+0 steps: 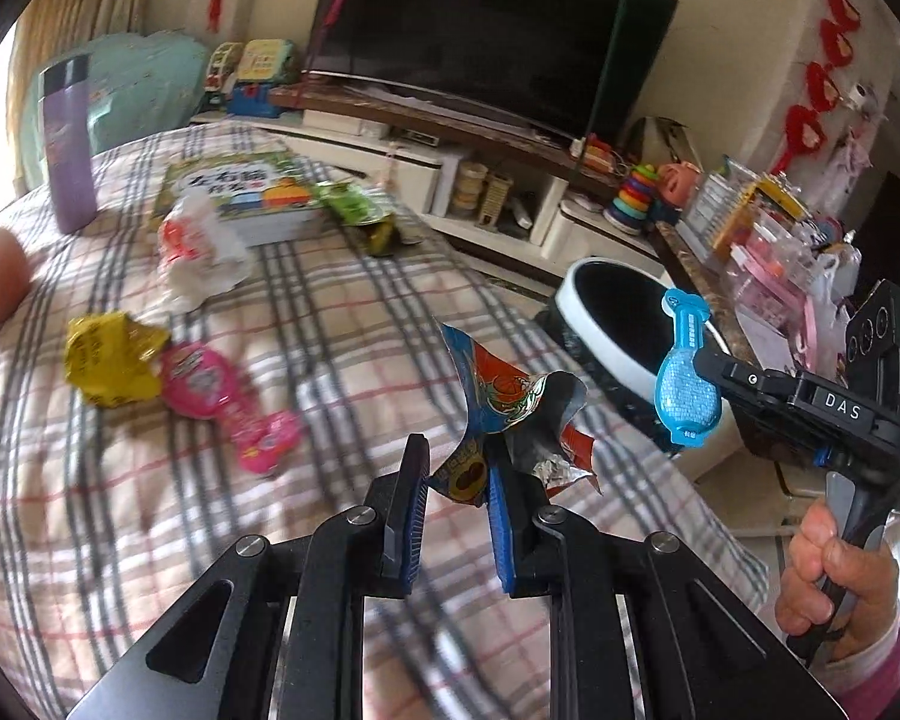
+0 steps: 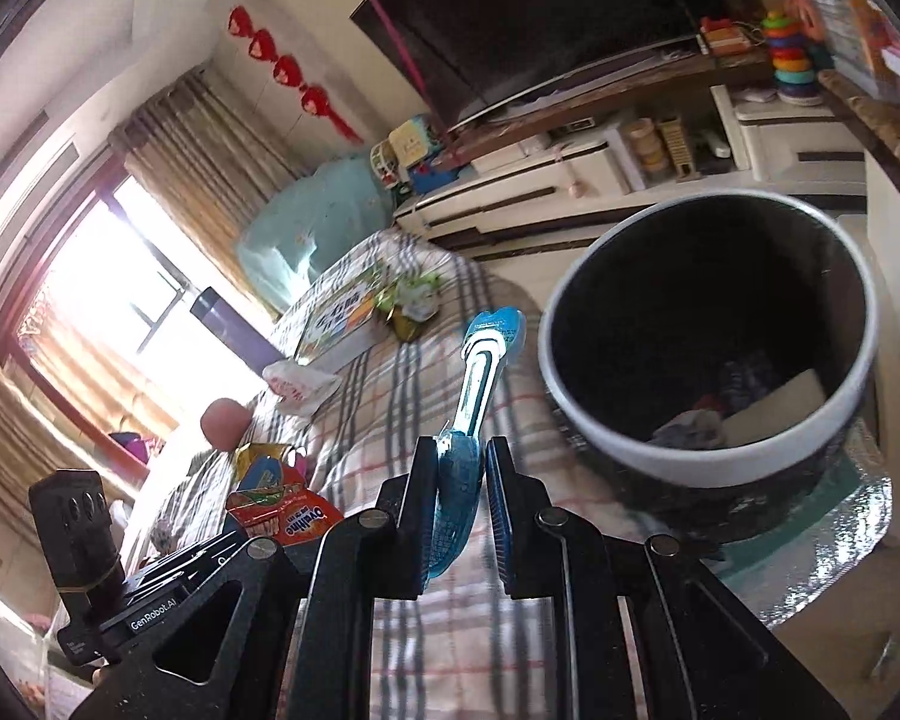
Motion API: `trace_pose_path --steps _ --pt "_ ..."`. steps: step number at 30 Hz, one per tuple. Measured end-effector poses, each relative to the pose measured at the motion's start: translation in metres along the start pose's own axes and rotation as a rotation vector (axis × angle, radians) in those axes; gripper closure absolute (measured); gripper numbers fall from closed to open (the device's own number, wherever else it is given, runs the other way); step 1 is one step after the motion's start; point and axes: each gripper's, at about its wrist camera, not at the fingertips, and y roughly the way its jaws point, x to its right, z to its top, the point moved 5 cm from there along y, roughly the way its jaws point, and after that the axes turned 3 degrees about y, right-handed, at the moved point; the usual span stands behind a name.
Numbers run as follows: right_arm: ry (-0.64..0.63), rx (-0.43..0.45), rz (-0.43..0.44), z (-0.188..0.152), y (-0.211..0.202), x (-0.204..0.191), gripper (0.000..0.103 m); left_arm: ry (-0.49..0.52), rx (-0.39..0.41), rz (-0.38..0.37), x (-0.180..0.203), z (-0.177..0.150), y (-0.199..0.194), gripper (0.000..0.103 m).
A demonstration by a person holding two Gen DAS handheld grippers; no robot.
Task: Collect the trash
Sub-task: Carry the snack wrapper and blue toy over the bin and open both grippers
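My left gripper [image 1: 456,459] is shut on a crumpled orange and blue snack wrapper [image 1: 501,399], held above the checked bedspread [image 1: 120,540]. To its right, my right gripper [image 1: 711,367] is shut on a blue plastic blister pack [image 1: 687,387]. In the right wrist view the pack [image 2: 480,360] sticks out from between the right gripper's [image 2: 459,456] pads, left of the round bin [image 2: 576,414] with a white rim. The bin [image 1: 576,294] stands beside the bed with some trash inside. The wrapper [image 2: 282,513] shows at the lower left.
On the bedspread lie a yellow wrapper [image 1: 114,366], a pink wrapper [image 1: 210,390], a white and red plastic bag [image 1: 201,252] and a green wrapper [image 1: 360,210]. A book [image 1: 246,192] and a purple bottle [image 1: 69,144] are farther back. A cluttered counter [image 1: 768,252] is behind the bin.
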Motion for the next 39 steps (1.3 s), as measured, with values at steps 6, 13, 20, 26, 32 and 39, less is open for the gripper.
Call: trace_pose_path --steps 6,13,20,26,32,39 --pt "0.027 0.041 -0.021 0.01 -0.016 0.019 0.086 0.036 -0.005 -0.025 0.022 0.01 0.013 0.086" --pt "0.043 0.076 -0.048 0.019 -0.034 0.041 0.086 0.085 0.005 -0.045 0.048 0.027 0.031 0.086" --pt "0.064 0.101 -0.068 0.029 -0.044 0.059 0.086 0.13 -0.003 -0.059 0.068 0.04 0.05 0.086" --pt "0.067 0.111 -0.091 0.039 -0.05 0.075 0.086 0.155 -0.014 -0.068 0.084 0.052 0.069 0.086" --pt "0.055 0.119 -0.117 0.05 -0.051 0.085 0.086 0.172 -0.025 -0.066 0.093 0.062 0.089 0.086" --pt "0.037 0.118 -0.134 0.061 -0.048 0.093 0.086 0.193 -0.045 -0.061 0.104 0.077 0.115 0.086"
